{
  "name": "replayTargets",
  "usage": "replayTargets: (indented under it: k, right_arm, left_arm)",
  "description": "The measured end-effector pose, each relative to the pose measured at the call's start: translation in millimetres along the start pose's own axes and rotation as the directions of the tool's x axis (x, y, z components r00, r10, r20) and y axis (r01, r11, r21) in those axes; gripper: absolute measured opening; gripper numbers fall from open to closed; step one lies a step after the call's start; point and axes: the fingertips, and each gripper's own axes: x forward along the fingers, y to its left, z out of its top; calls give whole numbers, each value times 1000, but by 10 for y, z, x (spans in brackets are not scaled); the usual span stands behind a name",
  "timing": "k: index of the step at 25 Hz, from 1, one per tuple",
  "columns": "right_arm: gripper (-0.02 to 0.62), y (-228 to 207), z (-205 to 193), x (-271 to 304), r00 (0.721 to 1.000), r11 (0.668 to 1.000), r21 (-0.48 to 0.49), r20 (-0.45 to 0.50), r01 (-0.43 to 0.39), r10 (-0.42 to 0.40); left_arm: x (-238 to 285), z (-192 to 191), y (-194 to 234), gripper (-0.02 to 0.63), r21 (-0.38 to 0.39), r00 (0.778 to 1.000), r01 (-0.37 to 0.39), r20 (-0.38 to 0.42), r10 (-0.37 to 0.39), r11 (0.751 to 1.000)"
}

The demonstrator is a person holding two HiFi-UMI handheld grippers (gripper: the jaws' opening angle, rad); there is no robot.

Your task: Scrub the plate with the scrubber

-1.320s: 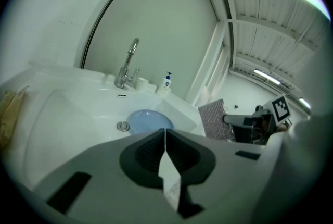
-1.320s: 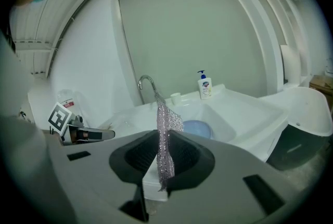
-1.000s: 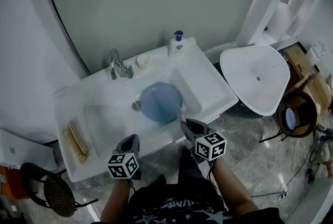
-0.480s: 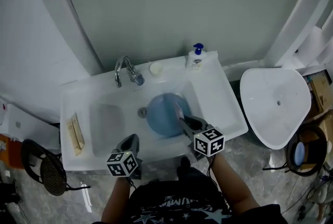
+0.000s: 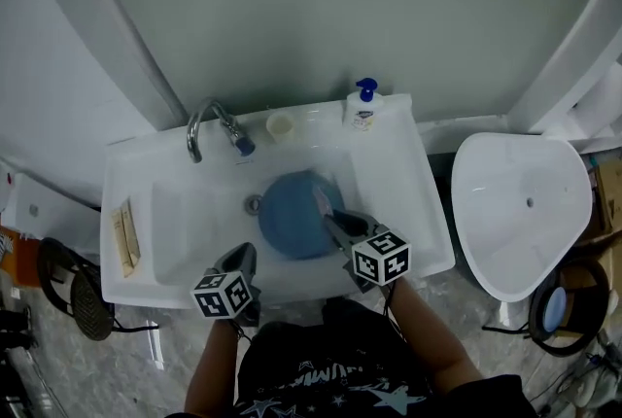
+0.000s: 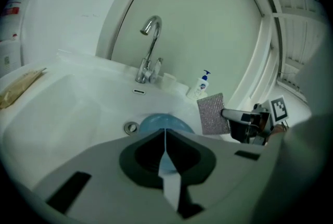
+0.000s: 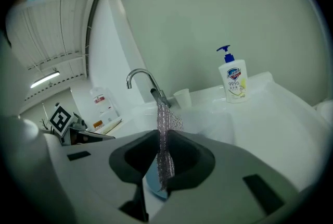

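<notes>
Scrubber [image 7: 165,134], pinched in my right gripper [image 5: 330,220], has moved in over the plate [image 5: 290,217], so scrubbing can begin; left gripper [image 5: 243,257] fingers closed together, empty.

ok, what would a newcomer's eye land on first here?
The blue plate lying in the white sink beside the drain. The right gripper pinches a silvery mesh scrubber over the plate; the left gripper is shut and empty at the sink's front edge.

Left gripper [image 5: 244,251] closed, empty; right gripper [image 5: 327,214] pinching scrubber [image 7: 165,120].
</notes>
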Motion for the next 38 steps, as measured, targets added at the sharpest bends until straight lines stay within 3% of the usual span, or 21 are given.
replayTargets:
  k: [8, 24, 28, 38]
  right_arm:
    - [71, -179, -116, 191, 992, 996, -5, -85, -92, 91]
    - [71, -340, -270, 651, 988, 996, 60, -138, -67, 74]
    - [71, -391, -362, 722, 985, 997, 61, -159, -54, 63]
    - [71, -419, -422, 860, 980, 994, 79, -178, -74, 87]
  left_arm:
    - [295, -47, 57, 20, -80, 999, -49, -20, 48, 996]
    - [959, -263, 366, 25, -129, 981, -37, -194, 11, 991]
    - [1097, -371, 407, 141, -176, 972, -14, -233, -27, 984]
    - [1359, -514, 612, 189, -216, 952, -67, -306, -2, 974]
